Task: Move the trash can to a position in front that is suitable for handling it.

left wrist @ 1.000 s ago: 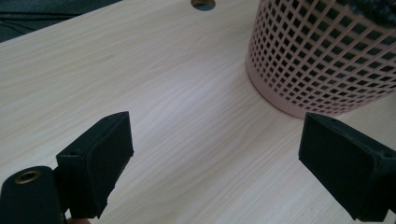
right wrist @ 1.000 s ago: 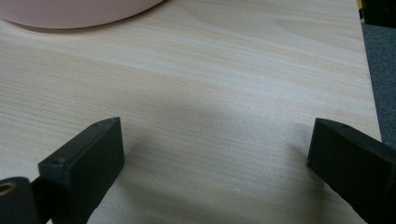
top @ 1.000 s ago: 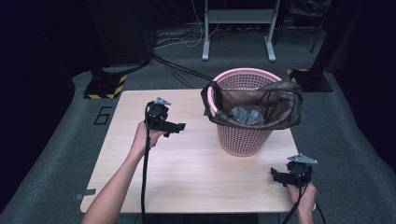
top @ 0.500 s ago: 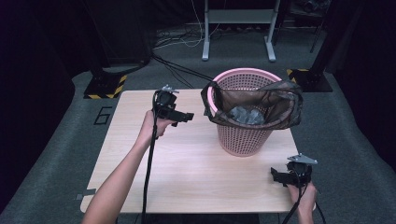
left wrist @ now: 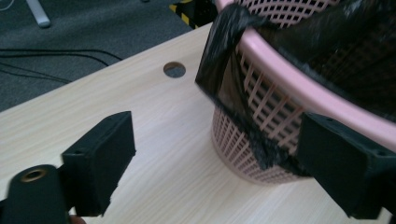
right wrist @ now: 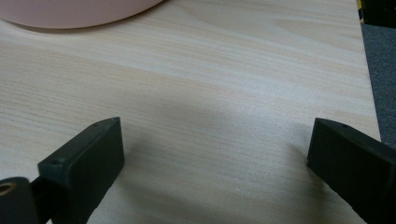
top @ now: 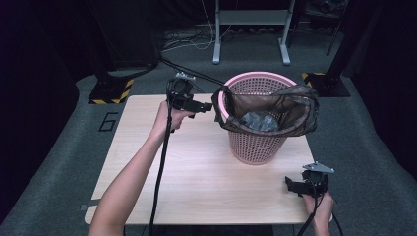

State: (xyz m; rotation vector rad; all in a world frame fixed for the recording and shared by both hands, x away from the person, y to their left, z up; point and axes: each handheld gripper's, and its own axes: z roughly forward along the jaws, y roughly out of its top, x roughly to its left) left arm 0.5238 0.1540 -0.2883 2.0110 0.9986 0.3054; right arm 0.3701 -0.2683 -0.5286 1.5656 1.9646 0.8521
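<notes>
A pink mesh basket point(top: 255, 142) stands at the table's back right, with a dark bag point(top: 295, 110) draped loosely over its rim and crumpled grey material point(top: 258, 120) inside. My left gripper point(top: 205, 105) hovers just left of the bag's hanging corner point(left wrist: 224, 79). Its jaws have just been closing a little but stand open point(left wrist: 219, 163), and the pads touch nothing. The bag's flap and the basket wall point(left wrist: 261, 102) lie just ahead, close to the right-hand jaw. My right gripper point(top: 291, 186) rests open near the table's front right corner, over bare wood point(right wrist: 210, 140).
The light wooden table point(top: 196, 167) has a round cable hole point(left wrist: 174, 69) behind the basket. On the floor beyond it are a metal stand point(top: 251, 19), cables and two yellow-black striped bases point(top: 110, 91). The basket's foot point(right wrist: 70, 11) lies ahead of my right gripper.
My left gripper has risen and moved right and away, from mid-table to the bag's left corner. The right gripper, basket and bag have stayed put.
</notes>
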